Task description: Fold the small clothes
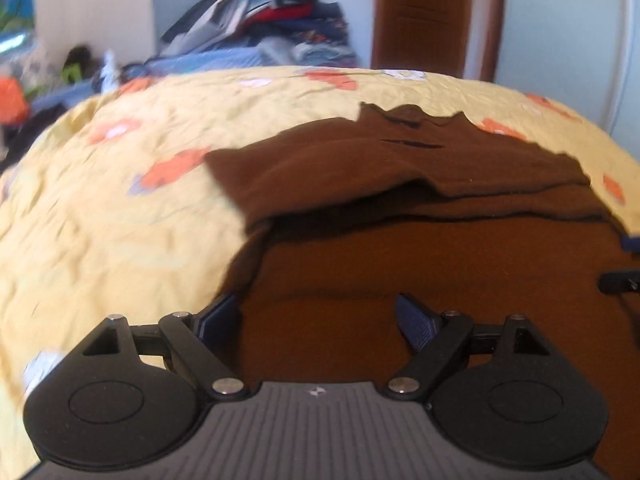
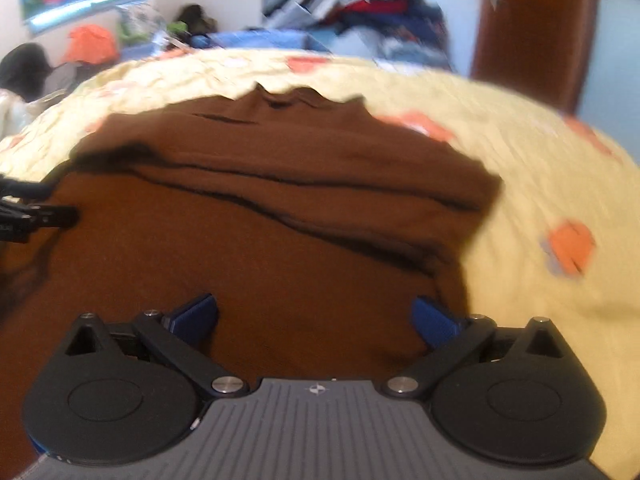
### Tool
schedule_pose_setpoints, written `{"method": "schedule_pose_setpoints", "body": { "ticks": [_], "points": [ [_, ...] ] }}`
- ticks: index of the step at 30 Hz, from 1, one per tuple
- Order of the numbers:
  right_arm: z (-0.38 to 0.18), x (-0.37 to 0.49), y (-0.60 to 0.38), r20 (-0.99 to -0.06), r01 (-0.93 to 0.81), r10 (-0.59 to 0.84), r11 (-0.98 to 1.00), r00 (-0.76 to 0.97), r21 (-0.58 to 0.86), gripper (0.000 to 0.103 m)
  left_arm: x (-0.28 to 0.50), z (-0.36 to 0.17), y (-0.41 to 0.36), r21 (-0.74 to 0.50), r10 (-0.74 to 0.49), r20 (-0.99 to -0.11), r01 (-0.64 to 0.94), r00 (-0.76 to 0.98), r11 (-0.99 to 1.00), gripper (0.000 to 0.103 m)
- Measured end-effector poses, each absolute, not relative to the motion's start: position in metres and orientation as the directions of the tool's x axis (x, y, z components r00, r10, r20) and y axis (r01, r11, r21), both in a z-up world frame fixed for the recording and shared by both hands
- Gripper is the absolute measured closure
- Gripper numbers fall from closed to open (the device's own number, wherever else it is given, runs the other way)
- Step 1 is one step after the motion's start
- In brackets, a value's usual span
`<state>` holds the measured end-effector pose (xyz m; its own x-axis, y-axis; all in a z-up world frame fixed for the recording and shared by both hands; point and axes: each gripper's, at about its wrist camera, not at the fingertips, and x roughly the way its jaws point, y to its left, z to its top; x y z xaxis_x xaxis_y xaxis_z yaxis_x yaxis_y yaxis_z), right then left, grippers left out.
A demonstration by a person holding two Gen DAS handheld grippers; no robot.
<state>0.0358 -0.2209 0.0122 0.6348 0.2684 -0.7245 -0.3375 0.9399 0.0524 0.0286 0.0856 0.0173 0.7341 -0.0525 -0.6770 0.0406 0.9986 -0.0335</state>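
Your bed (image 1: pixel 120 208) is the carrier here: yellow cover with orange flower prints, wrinkled, filling most of both wrist views. Past its far edge you've got a clothes pile (image 1: pixel 272 20) against the wall and a brown door (image 1: pixel 424 12) to the right of it.

Brown shirt (image 1: pixel 420 248) lies on the cover, neckline toward the far edge. It's partly folded: a layer is turned over across the middle, leaving a dark crease line running side to side. Near part lies flat right under both tools. In the right wrist view the shirt (image 2: pixel 280 208) has its right side edge on bare cover, with an orange flower (image 2: pixel 570 250) beside it.

Your left gripper (image 1: pixel 320 320) sits over the near left part of the shirt, jaws spread wide, nothing between them; its left finger is right at the shirt's left edge. Your right gripper (image 2: pixel 316 316) is over the near right part, jaws likewise spread, nothing clamped, fabric visible between the pads.

Each tool's tip shows at the side of the other's view. Both views are motion-blurred.
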Motion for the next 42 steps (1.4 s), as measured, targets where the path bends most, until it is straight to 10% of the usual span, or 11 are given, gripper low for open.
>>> {"method": "schedule_pose_setpoints", "body": {
  "ticks": [10, 12, 15, 17, 21, 25, 28, 32, 34, 36, 42],
  "points": [
    [0.011, -0.011, -0.293, -0.702, -0.154, 0.357, 0.929, 0.616, 0.338, 0.005, -0.02, 0.018, 0.131, -0.355, -0.207, -0.685, -0.072, 0.698, 0.932, 0.017],
    [0.011, -0.006, -0.296, -0.687, -0.167, 0.446, 0.885, 0.573, 0.435, 0.032, -0.017, 0.018, 0.131, -0.359, -0.21, -0.685, -0.071, 0.698, 0.931, 0.018],
    [0.008, 0.003, -0.297, -0.714, -0.151, 0.435, 0.891, 0.548, 0.427, 0.075, -0.01, 0.021, 0.132, -0.3, -0.151, -0.705, -0.099, 0.693, 0.949, 0.047],
    [0.008, 0.004, -0.303, -0.719, -0.132, 0.436, 0.889, 0.541, 0.439, 0.087, -0.005, 0.022, 0.136, -0.271, -0.12, -0.727, -0.123, 0.677, 0.955, 0.087],
    [0.004, -0.007, -0.329, -0.708, -0.08, 0.404, 0.893, 0.579, 0.444, 0.095, -0.007, 0.021, 0.148, -0.272, -0.128, -0.733, -0.116, 0.668, 0.955, 0.093],
    [0.001, -0.011, -0.339, -0.684, -0.041, 0.47, 0.839, 0.558, 0.543, 0.075, -0.015, 0.022, 0.158, -0.383, -0.234, -0.733, -0.104, 0.639, 0.918, 0.086],
    [0.008, -0.025, -0.348, -0.628, -0.052, 0.551, 0.773, 0.55, 0.632, 0.021, -0.03, 0.016, 0.176, -0.572, -0.392, -0.673, -0.104, 0.627, 0.814, 0.043],
    [0.005, -0.033, -0.342, -0.644, -0.086, 0.562, 0.784, 0.519, 0.615, 0.021, -0.049, 0.012, 0.177, -0.626, -0.425, -0.627, -0.098, 0.652, 0.774, 0.034],
    [0.005, -0.034, -0.333, -0.655, -0.118, 0.554, 0.802, 0.514, 0.586, 0.032, -0.051, 0.015, 0.168, -0.578, -0.38, -0.645, -0.099, 0.663, 0.81, 0.046],
    [0.004, -0.03, -0.324, -0.709, -0.122, 0.496, 0.852, 0.502, 0.51, 0.095, -0.046, 0.018, 0.153, -0.417, -0.248, -0.724, -0.123, 0.644, 0.9, 0.097],
    [-0.002, -0.037, -0.354, -0.69, -0.086, 0.484, 0.846, 0.538, 0.526, 0.098, -0.056, 0.021, 0.158, -0.343, -0.215, -0.743, -0.085, 0.634, 0.936, 0.099]
  ]
}}
